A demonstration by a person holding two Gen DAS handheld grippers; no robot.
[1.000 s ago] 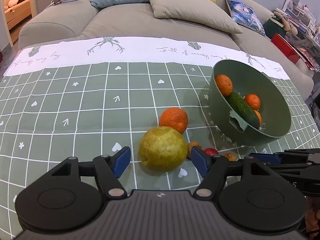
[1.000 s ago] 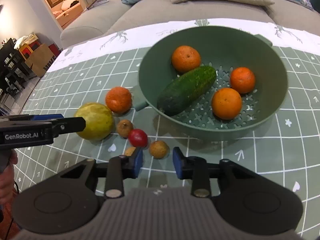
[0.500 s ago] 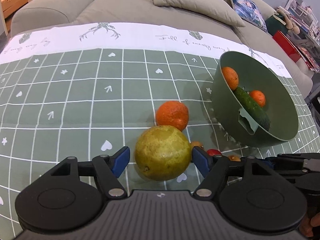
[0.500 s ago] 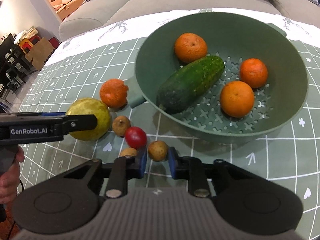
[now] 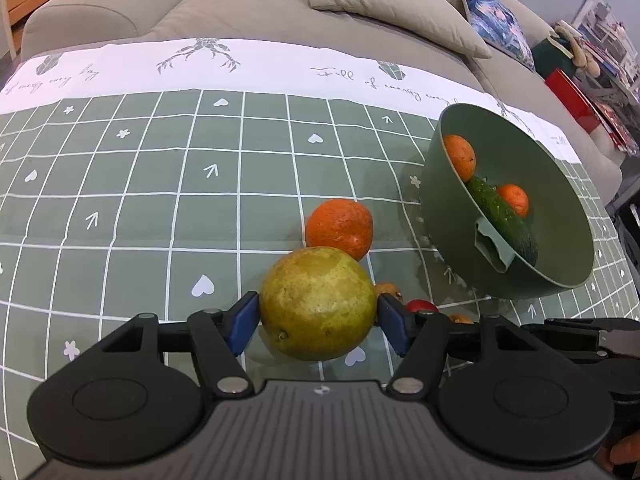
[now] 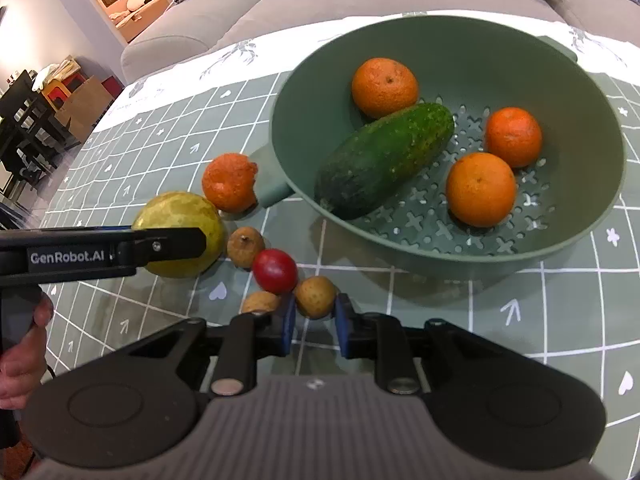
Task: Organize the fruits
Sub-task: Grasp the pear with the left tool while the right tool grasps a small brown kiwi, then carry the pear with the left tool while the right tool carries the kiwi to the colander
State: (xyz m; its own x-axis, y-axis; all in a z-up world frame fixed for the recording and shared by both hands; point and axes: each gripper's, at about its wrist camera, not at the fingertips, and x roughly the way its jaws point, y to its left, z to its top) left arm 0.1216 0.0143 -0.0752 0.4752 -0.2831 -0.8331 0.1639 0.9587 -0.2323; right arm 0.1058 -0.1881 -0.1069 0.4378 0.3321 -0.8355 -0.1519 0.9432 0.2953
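While the left gripper (image 5: 318, 316) presses both blue pads against the yellow-green pear (image 5: 318, 304) on the checked cloth (image 5: 140, 184), an orange (image 5: 339, 229) lies just beyond and the green colander (image 5: 560, 280) sits far right. From the right wrist view, the right gripper (image 6: 315, 322) stands narrowly apart around a small brown fruit (image 6: 315, 296), just beside a red fruit (image 6: 274, 271), near the colander's front.

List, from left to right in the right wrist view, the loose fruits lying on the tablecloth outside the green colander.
yellow-green pear → loose orange → brown longan beside the pear → red fruit → brown longan between the right gripper fingers
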